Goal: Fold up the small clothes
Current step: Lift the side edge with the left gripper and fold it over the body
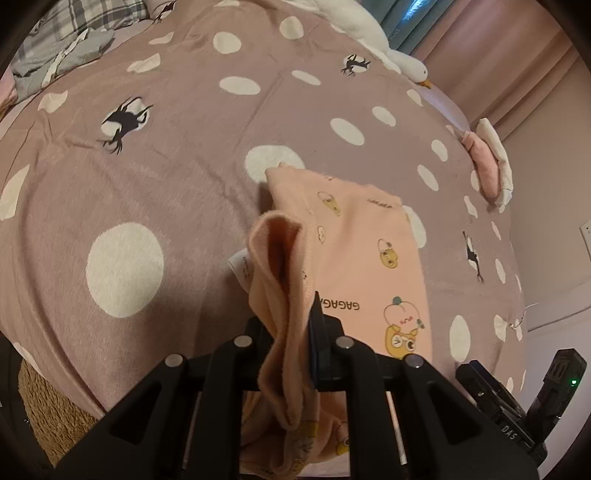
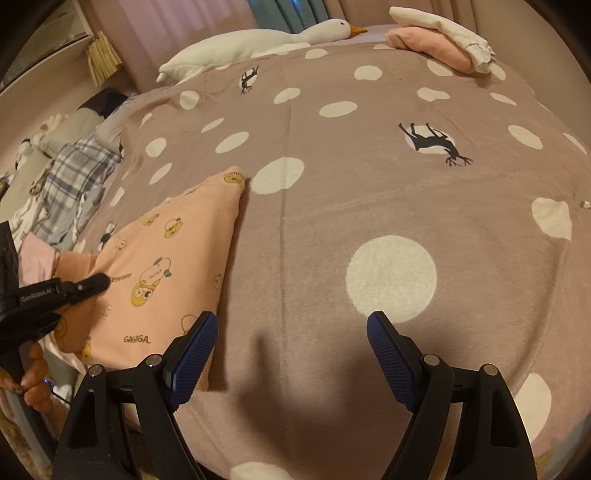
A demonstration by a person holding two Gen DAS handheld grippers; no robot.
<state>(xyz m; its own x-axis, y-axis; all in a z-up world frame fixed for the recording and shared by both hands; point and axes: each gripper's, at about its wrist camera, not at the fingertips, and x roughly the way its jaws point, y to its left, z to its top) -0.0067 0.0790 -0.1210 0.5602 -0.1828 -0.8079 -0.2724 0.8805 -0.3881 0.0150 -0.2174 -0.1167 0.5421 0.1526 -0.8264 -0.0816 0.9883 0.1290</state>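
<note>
Spotted bedspread (image 2: pixel 369 192) bears peach garment (image 2: pixel 166 258); left tool (image 1: pixel 295 332) clamps its bunched edge for folding; right tool (image 2: pixel 291 350) gapes, unladen.

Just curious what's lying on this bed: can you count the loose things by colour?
Peach: 1, the cartoon-print garment, pinched by the left gripper.
Pink: 1, a folded cloth.
White: 2, a folded cloth stacked on the pink one, and a plush goose.
Grey plaid: 1, a crumpled heap.
Total: 5.
The right gripper holds nothing.
</note>
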